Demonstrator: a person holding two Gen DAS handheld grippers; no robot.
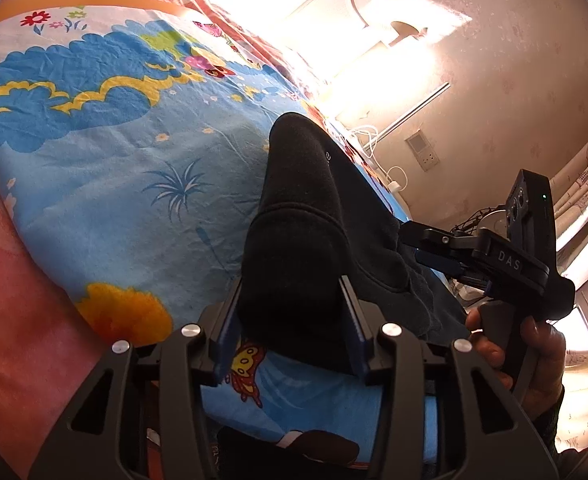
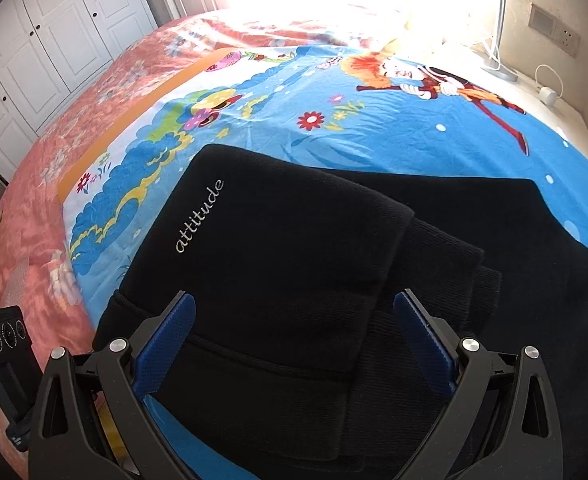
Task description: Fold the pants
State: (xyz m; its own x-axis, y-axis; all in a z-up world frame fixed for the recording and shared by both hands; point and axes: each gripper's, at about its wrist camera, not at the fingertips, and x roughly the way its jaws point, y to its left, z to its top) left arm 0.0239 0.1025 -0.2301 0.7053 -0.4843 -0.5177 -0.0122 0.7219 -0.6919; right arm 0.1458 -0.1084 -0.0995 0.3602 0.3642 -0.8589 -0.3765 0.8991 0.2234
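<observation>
While folded edge of black pants (image 1: pixel 297 248) sits between half-closed blue pads (image 1: pixel 355 328) of left gripper (image 1: pixel 294 332), grip cannot be confirmed. Right gripper (image 2: pixel 294 340) hangs wide open, empty, above pants lying at 6 o'clock on cartoon bedsheet (image 2: pixel 373 128). Fold judged nearly done; smoothing, squaring of stack needed next. Wardrobe (image 2: pixel 54 48) seen at 10 o'clock.

Hard daylight pours through a window (image 1: pixel 333 12) beyond the bed, blowing out the upper centre of both fisheye views to white and washing a haze across the wall (image 1: pixel 513 80). The cartoon bedsheet (image 2: pixel 373 140) stays sharp and saturated. The black pants (image 2: pixel 294 260) swallow detail. Edges bend and darken into vignette.
</observation>
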